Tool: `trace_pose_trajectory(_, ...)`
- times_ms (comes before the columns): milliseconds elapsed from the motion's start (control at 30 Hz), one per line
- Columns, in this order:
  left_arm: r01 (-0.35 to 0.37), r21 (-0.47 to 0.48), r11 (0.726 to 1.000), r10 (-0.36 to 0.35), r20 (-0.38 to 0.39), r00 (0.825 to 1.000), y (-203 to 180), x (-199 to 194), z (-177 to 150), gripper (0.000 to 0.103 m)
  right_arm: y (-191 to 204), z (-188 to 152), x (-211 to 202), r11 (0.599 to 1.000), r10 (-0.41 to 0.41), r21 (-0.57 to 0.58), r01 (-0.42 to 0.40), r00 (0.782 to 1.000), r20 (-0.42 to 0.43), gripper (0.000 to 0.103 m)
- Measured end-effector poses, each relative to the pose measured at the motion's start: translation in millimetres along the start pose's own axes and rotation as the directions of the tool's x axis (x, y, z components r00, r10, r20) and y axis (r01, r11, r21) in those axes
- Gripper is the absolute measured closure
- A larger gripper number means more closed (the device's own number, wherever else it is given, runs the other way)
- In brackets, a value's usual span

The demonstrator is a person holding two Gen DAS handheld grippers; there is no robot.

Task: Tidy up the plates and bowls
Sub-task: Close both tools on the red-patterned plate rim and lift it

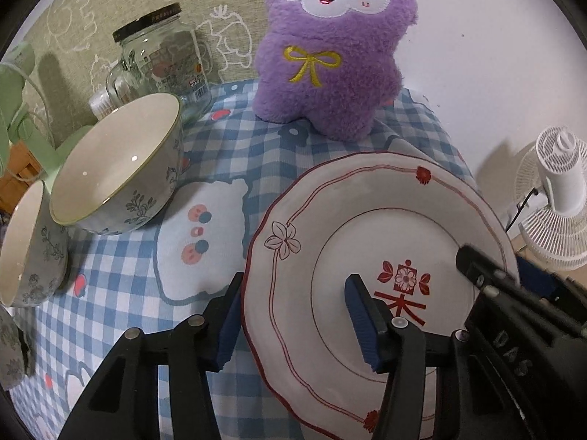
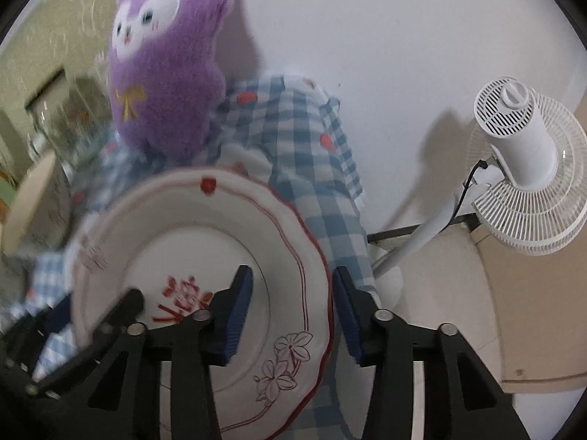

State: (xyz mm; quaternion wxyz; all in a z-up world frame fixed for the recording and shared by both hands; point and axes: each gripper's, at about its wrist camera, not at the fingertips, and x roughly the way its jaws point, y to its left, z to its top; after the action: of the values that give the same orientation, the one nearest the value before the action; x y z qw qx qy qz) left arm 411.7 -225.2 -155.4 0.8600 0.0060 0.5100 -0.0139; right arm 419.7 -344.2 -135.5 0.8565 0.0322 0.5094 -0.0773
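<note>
Seat each tool squarely over its side of the plate (image 1: 367, 242) rim before closing fully, so the plate lifts level off the checked table (image 1: 220, 168). The left tool (image 1: 293, 315) straddles the left rim and the right tool (image 2: 293, 311) the right rim, both part-open with pads not yet pressing. Both point steeply down; the bowls (image 1: 117, 165) stand to the left.

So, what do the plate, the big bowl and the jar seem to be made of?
Plate: probably glazed ceramic, a smooth white surface with red painted lines.
Big bowl: likely glazed ceramic too, glossy highlights inside and a printed leaf pattern outside.
Jar: clear glass, see-through; its dark lid looks like metal.
</note>
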Motion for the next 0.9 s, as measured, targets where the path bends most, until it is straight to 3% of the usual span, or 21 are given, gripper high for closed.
trace_pose_trajectory(100,0.025,-0.042,0.999,-0.026,-0.017,1.000,5,4,4,0.048,1,-1,0,1.000,-0.003,-0.001,0.003,1.000,-0.002,0.058)
trace_pose_trajectory(467,0.002,-0.010,1.000,-0.002,-0.004,1.000,3,2,0,0.050,0,0,-1,1.000,-0.003,0.003,0.003,1.000,-0.017,0.058)
trace_pose_trajectory(567,0.001,0.002,1.000,-0.001,-0.006,1.000,2,1,0,0.053,-2,0,-1,1.000,0.001,0.004,-0.001,1.000,-0.029,0.060)
trace_pose_trajectory(633,-0.015,0.017,1.000,0.015,-0.001,1.000,3,-2,-2,0.064,-2,-1,-3,1.000,0.004,-0.003,-0.004,0.999,-0.034,0.062)
trace_pose_trajectory(900,-0.047,0.062,0.997,0.048,0.001,0.999,6,-10,-13,0.065,5,-12,-15,0.998,0.003,-0.057,-0.005,0.999,-0.040,0.066)
